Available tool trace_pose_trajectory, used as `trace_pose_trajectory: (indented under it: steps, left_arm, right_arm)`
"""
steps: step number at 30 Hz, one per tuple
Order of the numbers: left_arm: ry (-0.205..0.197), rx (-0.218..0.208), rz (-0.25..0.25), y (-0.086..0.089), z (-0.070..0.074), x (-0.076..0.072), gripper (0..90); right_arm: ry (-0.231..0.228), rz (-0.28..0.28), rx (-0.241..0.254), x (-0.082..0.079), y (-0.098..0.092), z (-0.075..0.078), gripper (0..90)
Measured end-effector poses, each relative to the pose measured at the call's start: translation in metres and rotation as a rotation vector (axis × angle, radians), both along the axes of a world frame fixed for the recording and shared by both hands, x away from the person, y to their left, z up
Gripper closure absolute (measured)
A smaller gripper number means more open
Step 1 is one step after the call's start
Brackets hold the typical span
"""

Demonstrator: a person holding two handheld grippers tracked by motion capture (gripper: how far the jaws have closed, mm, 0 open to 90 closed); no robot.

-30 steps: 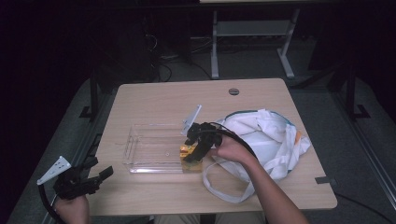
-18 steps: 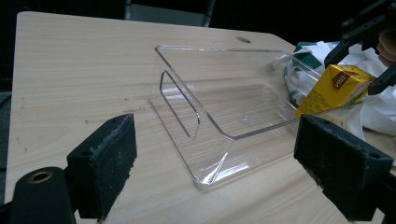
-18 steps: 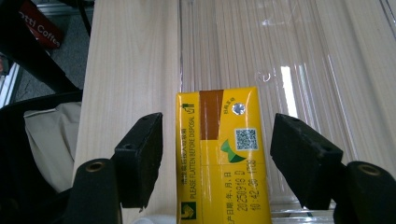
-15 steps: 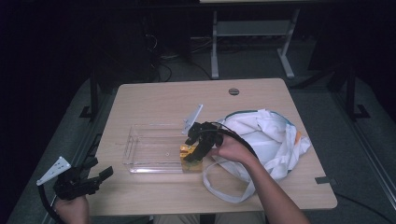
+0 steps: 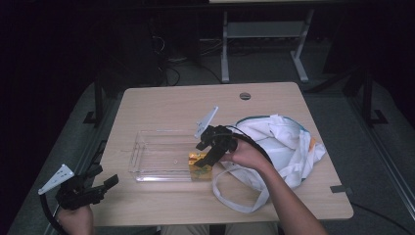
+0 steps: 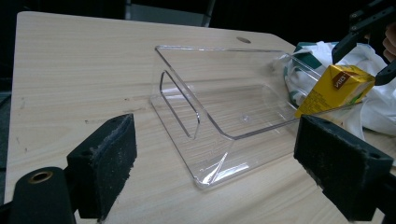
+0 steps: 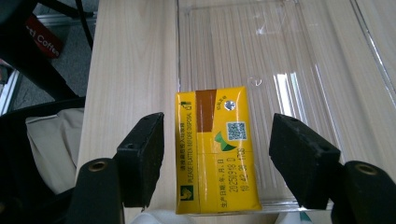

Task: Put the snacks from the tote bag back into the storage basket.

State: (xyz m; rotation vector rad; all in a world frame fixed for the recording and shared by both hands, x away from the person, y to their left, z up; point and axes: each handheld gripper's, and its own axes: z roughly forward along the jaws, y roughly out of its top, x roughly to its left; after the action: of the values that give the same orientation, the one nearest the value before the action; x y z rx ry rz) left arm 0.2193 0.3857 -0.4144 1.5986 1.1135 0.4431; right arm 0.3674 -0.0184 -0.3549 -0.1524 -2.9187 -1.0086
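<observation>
The right gripper (image 7: 217,154) is narrowing its jaws a little around the yellow drink carton (image 7: 216,149), which is sitting between them; in the right gripper view a gap is showing on each side of the carton, so the pads are not pressing on it. In the high view the right hand (image 5: 244,154) is sitting almost where it was a second ago, with any shift too slight to tell.
</observation>
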Motion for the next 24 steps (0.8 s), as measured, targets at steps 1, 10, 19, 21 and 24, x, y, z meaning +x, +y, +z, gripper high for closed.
trace_pose_trajectory:
  steps: [1, 10, 19, 21, 24]
  left_arm:
    - [-0.001, -0.001, 0.000, 0.000, 0.000, 0.000, 12.7]
    - [0.000, -0.003, 0.000, 0.000, 0.000, 0.000, 12.7]
    - [-0.001, 0.000, 0.002, 0.000, 0.000, 0.000, 12.7]
    - [-0.001, 0.001, 0.002, 0.000, 0.000, 0.000, 12.7]
    - [0.000, -0.001, 0.001, 0.000, 0.000, 0.000, 12.7]
  right_arm:
    - [0.002, -0.001, 0.000, 0.000, -0.001, 0.001, 35.1]
    - [-0.004, -0.005, 0.005, 0.000, -0.005, 0.006, 35.1]
    - [-0.007, -0.018, 0.012, 0.000, -0.011, 0.009, 35.1]
    - [-0.009, -0.017, 0.014, 0.000, -0.011, 0.010, 35.1]
    - [-0.010, -0.020, 0.016, 0.000, -0.013, 0.011, 35.0]
